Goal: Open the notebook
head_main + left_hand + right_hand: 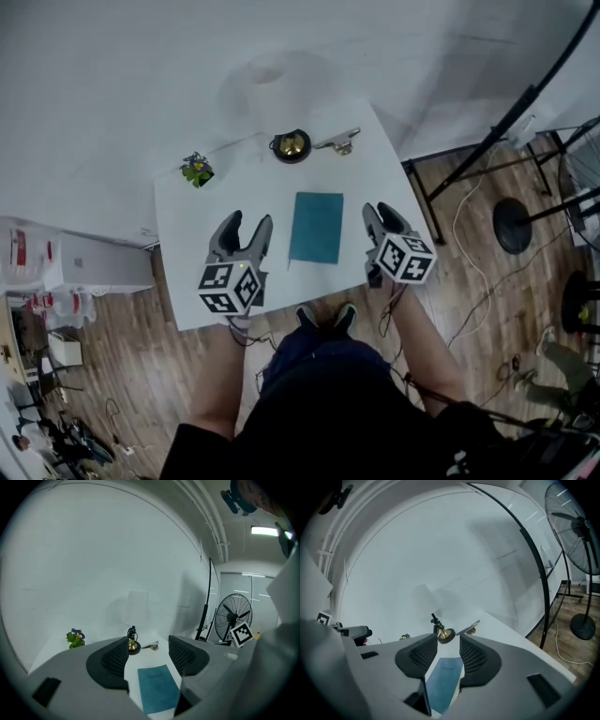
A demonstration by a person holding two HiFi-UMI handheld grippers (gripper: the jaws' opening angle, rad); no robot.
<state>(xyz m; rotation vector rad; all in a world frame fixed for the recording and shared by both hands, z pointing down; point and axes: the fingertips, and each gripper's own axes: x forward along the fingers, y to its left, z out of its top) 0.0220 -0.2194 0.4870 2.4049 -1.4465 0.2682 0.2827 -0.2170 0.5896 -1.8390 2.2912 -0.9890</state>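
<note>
Writing: the cover of the teal rectangular notebook (316, 228) bears a faint line of print, too small to read; each gripper's cube carries black-and-white square markers, without legible words.
Notebook: closed, lying flat near the middle of the white rectangular table (375, 155), between the 2 grippers and touched by neither.
Left gripper (249, 223): jaws stand wide apart with nothing gripped; it hovers just left of the notebook, pointing toward the far edge and tilted slightly down.
Right gripper (382, 214): jaws also apart and empty; it hovers just right of the notebook, near the table's right edge, pointing the same way.
Arms: both forearms reach in from the near edge, roughly parallel.
Far side: a small brass bell on a round black base (292, 144), a silver metal clip (339, 142) to its right, and a small plant with purple and yellow flowers (197, 170) at far left.
</note>
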